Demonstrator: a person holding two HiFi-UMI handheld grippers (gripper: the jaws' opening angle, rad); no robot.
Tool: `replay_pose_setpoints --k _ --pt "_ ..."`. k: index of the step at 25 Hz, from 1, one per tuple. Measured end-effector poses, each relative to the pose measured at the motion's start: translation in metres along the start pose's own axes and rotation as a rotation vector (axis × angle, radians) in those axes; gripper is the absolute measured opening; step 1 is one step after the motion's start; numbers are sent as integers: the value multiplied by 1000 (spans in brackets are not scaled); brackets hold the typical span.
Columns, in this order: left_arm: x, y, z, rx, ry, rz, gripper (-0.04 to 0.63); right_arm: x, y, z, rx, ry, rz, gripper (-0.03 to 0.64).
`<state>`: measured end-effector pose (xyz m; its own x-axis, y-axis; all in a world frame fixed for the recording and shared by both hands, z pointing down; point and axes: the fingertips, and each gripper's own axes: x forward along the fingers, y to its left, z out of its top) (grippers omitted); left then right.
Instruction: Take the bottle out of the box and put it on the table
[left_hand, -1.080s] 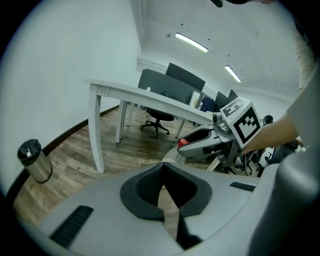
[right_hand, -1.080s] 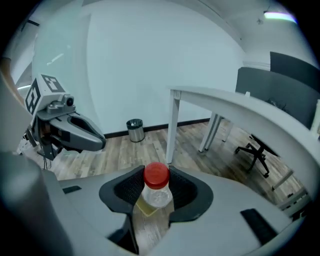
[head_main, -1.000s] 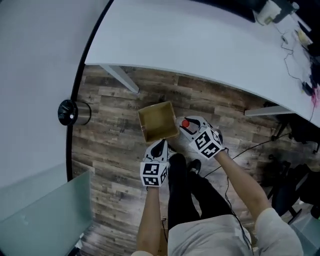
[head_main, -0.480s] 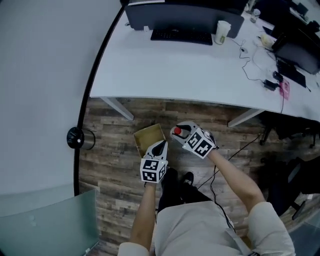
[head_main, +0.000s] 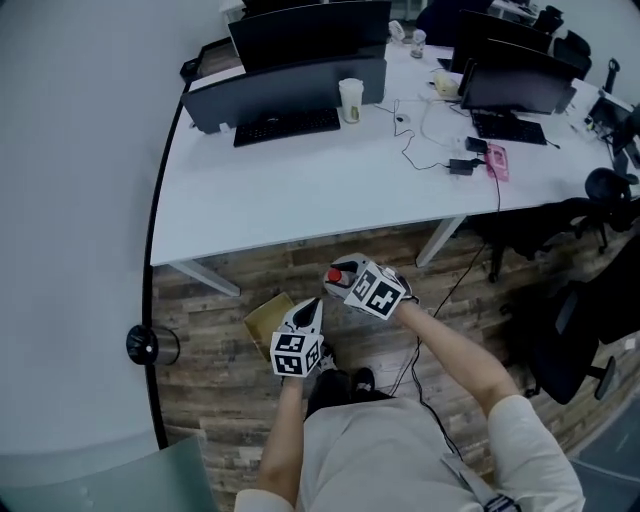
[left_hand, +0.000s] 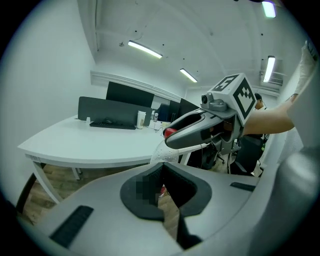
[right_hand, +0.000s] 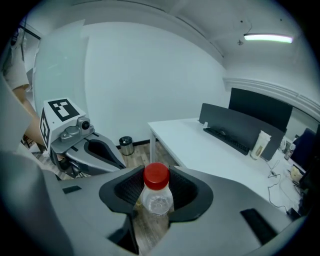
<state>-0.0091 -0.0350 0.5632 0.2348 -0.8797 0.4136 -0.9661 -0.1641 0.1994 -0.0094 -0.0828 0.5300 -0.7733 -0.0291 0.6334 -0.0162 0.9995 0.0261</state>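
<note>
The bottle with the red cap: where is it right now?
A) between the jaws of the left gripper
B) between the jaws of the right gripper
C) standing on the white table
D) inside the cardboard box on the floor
B: the right gripper view shows the bottle clamped between the jaws of the right gripper, up off the floor, clear of the box and not yet on the table.

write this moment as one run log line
right gripper: shut on bottle | left gripper: empty | bottle: out of box, above floor | table: not reached
</note>
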Motion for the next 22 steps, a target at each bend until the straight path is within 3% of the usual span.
replay_pose_setpoints --k 9,22 --pt "72 -24 58 67 1 -104 14 -57 -90 4 36 4 -107 181" --pt "178 32 135 79 4 -204 14 -43 -247 29 92 32 -237 181"
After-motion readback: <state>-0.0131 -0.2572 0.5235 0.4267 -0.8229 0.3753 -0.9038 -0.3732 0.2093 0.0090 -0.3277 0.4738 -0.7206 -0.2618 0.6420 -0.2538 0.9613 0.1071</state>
